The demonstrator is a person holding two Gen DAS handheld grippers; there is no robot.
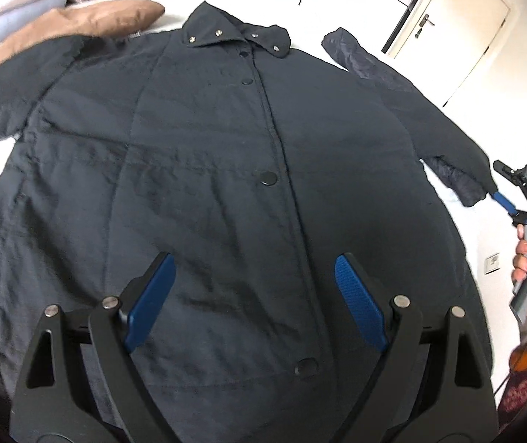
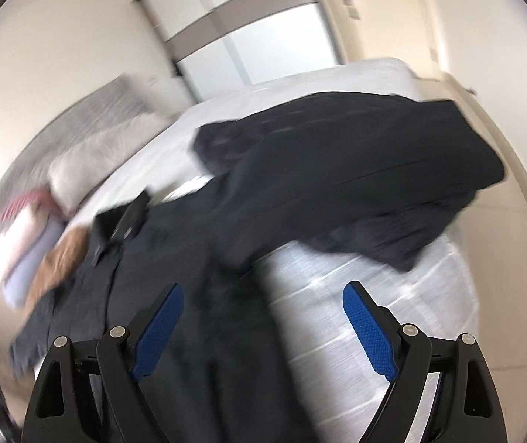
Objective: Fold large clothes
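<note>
White bedding [image 1: 392, 85] was covered by a dark navy snap-front padded coat [image 1: 197, 170], spread flat, front up. Both the left gripper [image 1: 254, 295] and right gripper [image 2: 263, 326] were held wide open, empty. Sleeves would best be folded inward first, edges pinched cleanly.

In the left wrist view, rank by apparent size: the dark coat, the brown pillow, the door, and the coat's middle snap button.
1. Dark coat, fills most of the view.
2. and 3. Brown pillow and door look alike; distance and distortion make it unsure.
4. Snap button.
</note>
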